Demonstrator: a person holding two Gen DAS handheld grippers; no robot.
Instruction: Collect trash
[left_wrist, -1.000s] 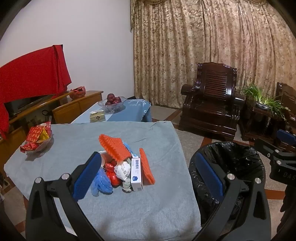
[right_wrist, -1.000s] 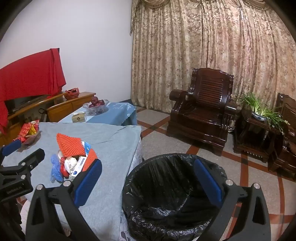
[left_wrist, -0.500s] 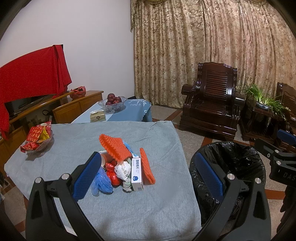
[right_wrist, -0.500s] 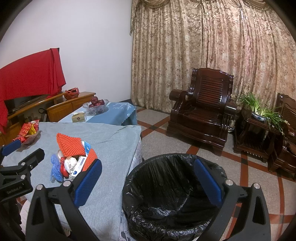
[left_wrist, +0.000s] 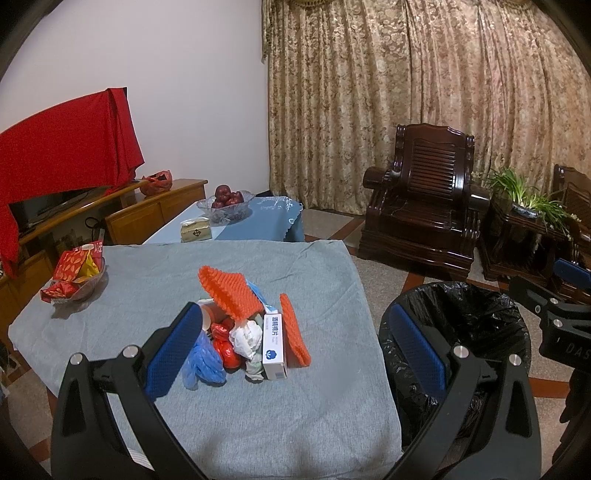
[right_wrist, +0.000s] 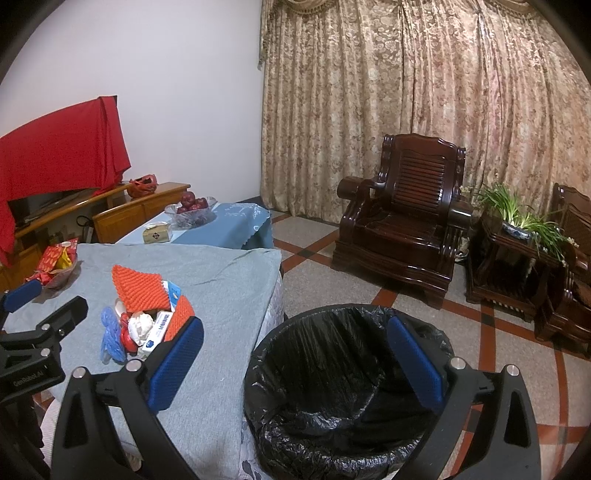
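Biggest risk: the trash pile (left_wrist: 243, 328) is loose and mixed, so if I close my left hand-held gripper (left_wrist: 295, 350) on the orange foam net (left_wrist: 231, 293) on top, the light bits under it could drag off the counter (left_wrist: 314, 417) onto the floor. The bin (right_wrist: 343, 376) stands just off the counter's right edge (black liner slack and crumpled), so a short drop could catch the rim and spill. The white box (left_wrist: 274, 345) is small and could slip. Both grippers are spread wide, holding nothing. The pile lies ahead of my left one, left of the bin; my right hand-held gripper (right_wrist: 295, 354) hovers over the bin.
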